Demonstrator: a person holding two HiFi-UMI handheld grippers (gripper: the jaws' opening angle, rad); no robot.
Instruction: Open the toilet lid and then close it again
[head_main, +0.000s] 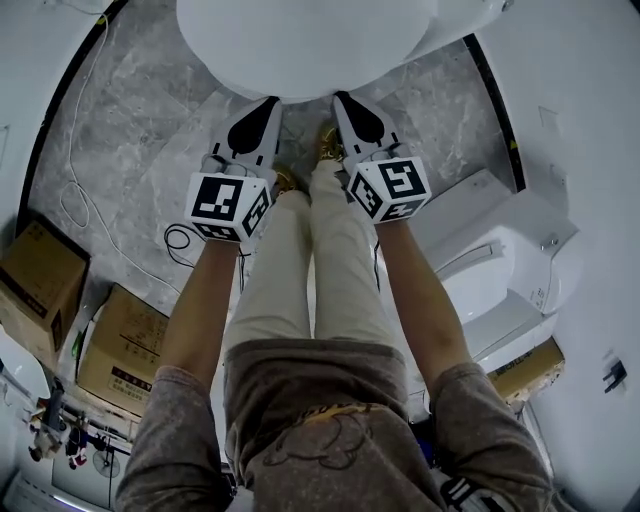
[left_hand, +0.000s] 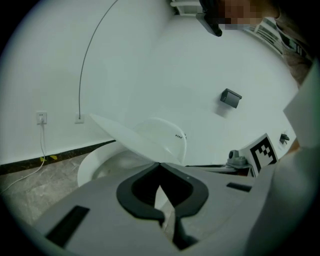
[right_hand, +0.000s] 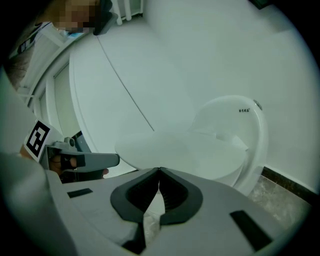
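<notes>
The white toilet lid (head_main: 300, 45) fills the top of the head view. Both grippers reach under its front edge, side by side. My left gripper (head_main: 272, 103) is shut, tips together, with the lid's rim resting on them. My right gripper (head_main: 340, 98) is shut the same way beneath the rim. In the left gripper view the lid (left_hand: 135, 140) tilts up off the bowl (left_hand: 100, 165), just above my left gripper (left_hand: 159, 164). In the right gripper view the lid (right_hand: 165, 150) lies over my right gripper (right_hand: 159, 169), with the toilet's back (right_hand: 235, 130) behind.
The person's legs (head_main: 310, 270) stand right behind the grippers. Two cardboard boxes (head_main: 40, 285) (head_main: 120, 350) sit at the left on the grey marble floor, near a loose cable (head_main: 80, 200). Another white fixture (head_main: 500, 270) stands at the right. A wall socket (left_hand: 41, 117) is low on the left wall.
</notes>
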